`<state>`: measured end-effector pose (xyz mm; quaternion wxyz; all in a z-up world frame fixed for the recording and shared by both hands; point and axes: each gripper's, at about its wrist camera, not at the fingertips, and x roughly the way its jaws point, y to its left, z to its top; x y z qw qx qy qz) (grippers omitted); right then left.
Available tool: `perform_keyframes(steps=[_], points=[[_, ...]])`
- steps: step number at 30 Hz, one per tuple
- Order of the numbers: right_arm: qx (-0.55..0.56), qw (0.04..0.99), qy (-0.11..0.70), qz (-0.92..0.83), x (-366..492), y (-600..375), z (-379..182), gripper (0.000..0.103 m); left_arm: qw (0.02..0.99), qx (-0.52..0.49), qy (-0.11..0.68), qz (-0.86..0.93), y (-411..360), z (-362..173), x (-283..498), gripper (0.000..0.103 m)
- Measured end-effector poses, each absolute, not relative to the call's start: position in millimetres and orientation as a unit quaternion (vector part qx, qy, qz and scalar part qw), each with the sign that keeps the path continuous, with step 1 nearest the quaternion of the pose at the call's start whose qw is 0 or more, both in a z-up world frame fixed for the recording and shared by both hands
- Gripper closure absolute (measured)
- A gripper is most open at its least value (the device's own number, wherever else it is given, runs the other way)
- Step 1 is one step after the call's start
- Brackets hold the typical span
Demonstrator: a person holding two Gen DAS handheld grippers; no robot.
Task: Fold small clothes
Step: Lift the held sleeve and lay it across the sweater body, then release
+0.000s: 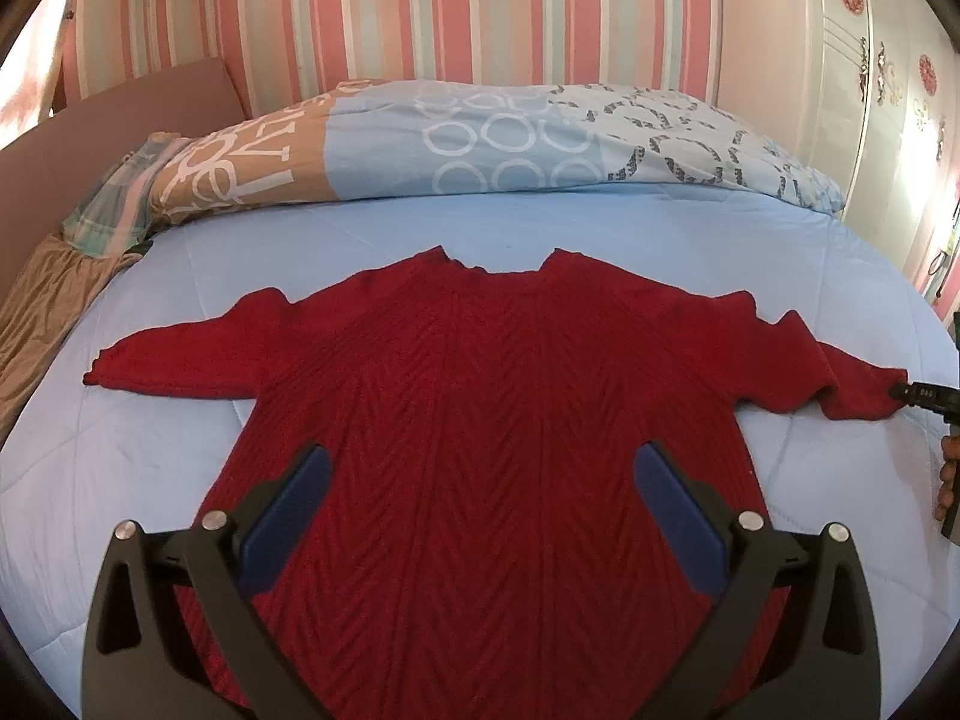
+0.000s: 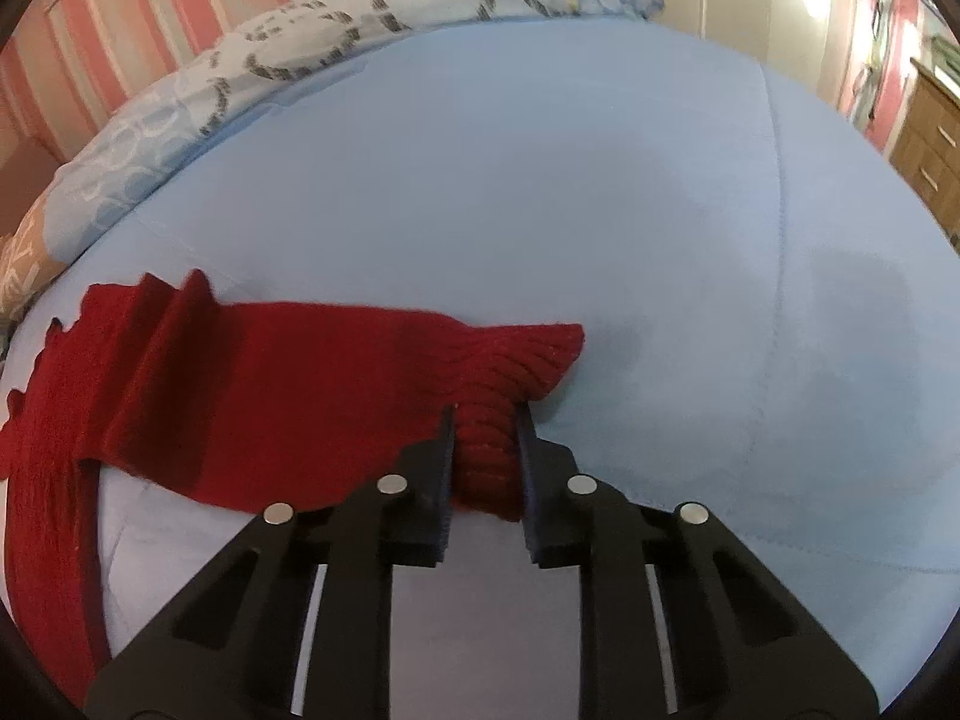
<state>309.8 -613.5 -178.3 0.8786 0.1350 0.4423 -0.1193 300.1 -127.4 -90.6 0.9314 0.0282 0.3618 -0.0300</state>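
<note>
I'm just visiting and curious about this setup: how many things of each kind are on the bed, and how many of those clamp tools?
Red sweaters: 1, the red sweater, spread flat on the blue bed cover.
Folded duvets: 1, the patterned duvet at the far end.
Clamp tools: 2, the left gripper, open, and the right gripper, shut on a sleeve cuff.
Total: 4.

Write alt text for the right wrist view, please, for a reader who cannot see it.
The right gripper is shut on the cuff of a red sweater, whose sleeve stretches left across a light blue bed. A patterned duvet lies bunched at the far edge, before a striped wall.
</note>
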Motion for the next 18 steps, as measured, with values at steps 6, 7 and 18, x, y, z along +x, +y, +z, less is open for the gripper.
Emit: perform_keyframes(steps=[6, 7, 18], points=[[0.107, 0.890, 0.406, -0.180, 300, -625, -145, 0.087, 0.934, 0.029, 0.355, -0.029, -125, -85, 297, 0.002], [0.105, 0.890, 0.401, -0.192, 298, -630, -140, 0.087, 0.935, 0.029, 0.353, -0.029, -123, -83, 296, 0.002], [0.072, 0.924, 0.349, -0.139, 313, -577, -73, 0.087, 0.936, 0.028, 0.351, -0.020, -105, -75, 297, 0.002]])
